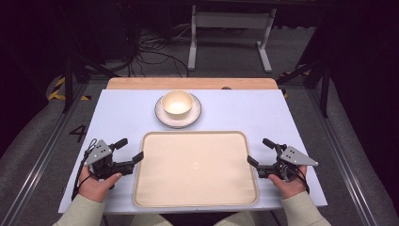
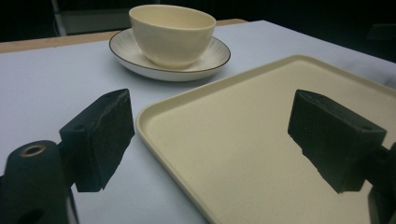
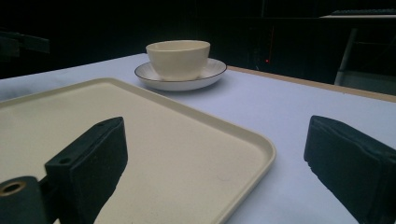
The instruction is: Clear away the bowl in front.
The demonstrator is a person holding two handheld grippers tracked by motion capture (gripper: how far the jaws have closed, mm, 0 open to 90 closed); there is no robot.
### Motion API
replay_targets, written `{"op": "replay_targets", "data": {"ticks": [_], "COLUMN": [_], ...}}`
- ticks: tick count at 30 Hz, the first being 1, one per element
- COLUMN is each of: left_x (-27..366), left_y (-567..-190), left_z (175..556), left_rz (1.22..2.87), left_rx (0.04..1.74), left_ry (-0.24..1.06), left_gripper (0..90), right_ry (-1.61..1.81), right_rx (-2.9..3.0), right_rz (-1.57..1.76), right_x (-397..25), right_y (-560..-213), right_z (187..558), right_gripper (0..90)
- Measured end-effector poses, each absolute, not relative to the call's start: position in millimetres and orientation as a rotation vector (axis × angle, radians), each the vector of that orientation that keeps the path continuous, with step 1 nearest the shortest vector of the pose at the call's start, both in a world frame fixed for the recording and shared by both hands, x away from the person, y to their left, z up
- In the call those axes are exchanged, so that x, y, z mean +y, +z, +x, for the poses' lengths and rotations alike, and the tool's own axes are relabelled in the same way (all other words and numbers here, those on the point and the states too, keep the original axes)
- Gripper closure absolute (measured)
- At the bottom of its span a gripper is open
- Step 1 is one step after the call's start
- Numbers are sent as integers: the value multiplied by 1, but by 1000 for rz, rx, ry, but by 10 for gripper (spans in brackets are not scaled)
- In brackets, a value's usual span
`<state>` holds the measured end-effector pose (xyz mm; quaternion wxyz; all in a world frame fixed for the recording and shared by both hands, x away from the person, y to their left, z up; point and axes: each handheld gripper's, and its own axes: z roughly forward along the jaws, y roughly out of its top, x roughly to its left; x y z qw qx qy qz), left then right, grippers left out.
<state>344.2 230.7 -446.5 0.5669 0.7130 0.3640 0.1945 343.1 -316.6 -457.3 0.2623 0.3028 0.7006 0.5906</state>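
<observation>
High view: tray (image 1: pixel 195 169) lies flat mid-bench, bowl (image 1: pixel 177 102) on saucer (image 1: pixel 162 115) just behind. Left tool (image 1: pixel 130 150) and right tool (image 1: pixel 260 152) gape wide, empty, flanking tray's short edges. Tray looks stiff, light, slick; pinch raised rims both sides.
</observation>
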Motion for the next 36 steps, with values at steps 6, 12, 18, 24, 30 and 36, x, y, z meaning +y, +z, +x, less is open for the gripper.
{"op": "replay_targets", "data": {"ticks": [6, 12, 18, 24, 30, 36], "left_x": [230, 225, 220, 218, 215, 209], "left_y": [-433, -416, -403, -393, -382, -374], "left_z": [346, 353, 361, 369, 379, 397], "left_rz": [1677, 1679, 1680, 1666, 1655, 1657], "left_rx": [846, 825, 817, 826, 827, 842], "left_ry": [450, 467, 457, 434, 427, 414], "left_gripper": [157, 158, 158, 156, 154, 156], "right_ry": [1603, 1611, 1621, 1621, 1621, 1630], "right_rx": [1906, 1911, 1926, 1924, 1924, 1914], "right_rz": [823, 816, 815, 816, 822, 831], "right_x": [-317, -317, -318, -318, -318, -319], "right_y": [-457, -457, -457, -457, -457, -457], "right_z": [344, 344, 345, 345, 345, 345], "right_gripper": [68, 69, 67, 60, 55, 52]}}
